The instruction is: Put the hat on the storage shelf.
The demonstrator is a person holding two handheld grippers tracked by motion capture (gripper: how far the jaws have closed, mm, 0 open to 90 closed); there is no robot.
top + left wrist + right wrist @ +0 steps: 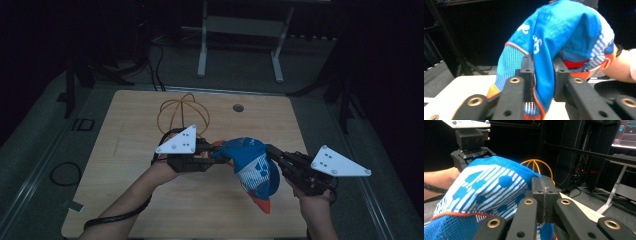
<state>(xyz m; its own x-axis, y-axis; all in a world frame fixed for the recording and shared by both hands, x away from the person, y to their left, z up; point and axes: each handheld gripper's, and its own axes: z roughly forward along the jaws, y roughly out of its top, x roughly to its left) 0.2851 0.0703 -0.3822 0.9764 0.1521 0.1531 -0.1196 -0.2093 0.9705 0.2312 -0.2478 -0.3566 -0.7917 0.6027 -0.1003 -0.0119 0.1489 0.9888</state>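
Observation:
A blue cap (pixel 252 167) with white stripes and orange trim hangs above the wooden table (pixel 150 210), between my two grippers. My left gripper (pixel 215 155) comes at it from the left. In the left gripper view its jaws (pixel 543 75) stand a little apart with a fold of the cap (pixel 564 37) lying loosely between them. My right gripper (pixel 272 150) reaches in from the right, and in the right gripper view its pads (pixel 544 192) are pressed together on the cap's edge (pixel 486 190). The cap's brim points down toward the table's front.
An orange wire dome frame (pixel 182 112) stands on the table behind the cap, also seen past the cap (pixel 536 163). A round cable hole (pixel 238 107) lies near the table's back edge. White desk legs (pixel 202 55) stand on the floor beyond.

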